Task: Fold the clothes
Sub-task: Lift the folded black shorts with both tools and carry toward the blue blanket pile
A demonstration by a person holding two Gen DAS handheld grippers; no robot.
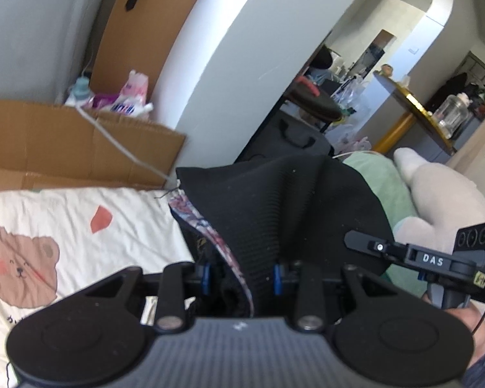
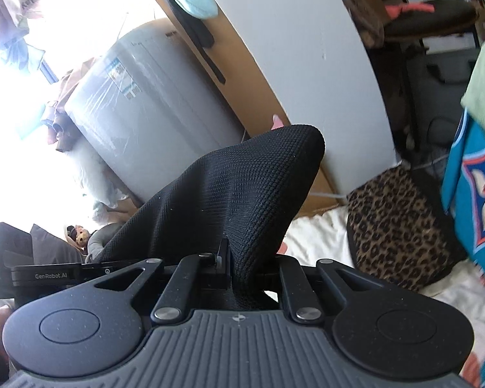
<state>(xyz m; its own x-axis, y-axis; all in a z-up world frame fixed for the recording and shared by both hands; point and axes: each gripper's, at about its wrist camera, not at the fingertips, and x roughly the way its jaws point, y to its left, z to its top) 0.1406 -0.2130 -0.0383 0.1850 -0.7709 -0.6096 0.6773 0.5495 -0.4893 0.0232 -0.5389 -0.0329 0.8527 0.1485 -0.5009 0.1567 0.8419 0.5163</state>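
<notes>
A black ribbed knit garment (image 1: 274, 200) with a patterned lining is lifted above the bed. My left gripper (image 1: 242, 274) is shut on a thick bunch of it between the blue pads. In the right wrist view the same black garment (image 2: 242, 187) rises in a peak from my right gripper (image 2: 239, 258), whose jaws pinch a thin fold. The right gripper (image 1: 359, 239) shows at the right edge of the left wrist view, close to the cloth. The left gripper's body (image 2: 80, 270) shows low on the left of the right wrist view.
A bear-print sheet (image 1: 80, 226) covers the bed below. Cardboard flaps (image 1: 80, 142) stand behind it. A green cloth (image 1: 378, 177) and a white plush thing (image 1: 436, 200) lie to the right. A leopard-print garment (image 2: 397, 220) and a teal garment (image 2: 468, 194) are beside it, and a grey wrapped appliance (image 2: 145, 103) behind.
</notes>
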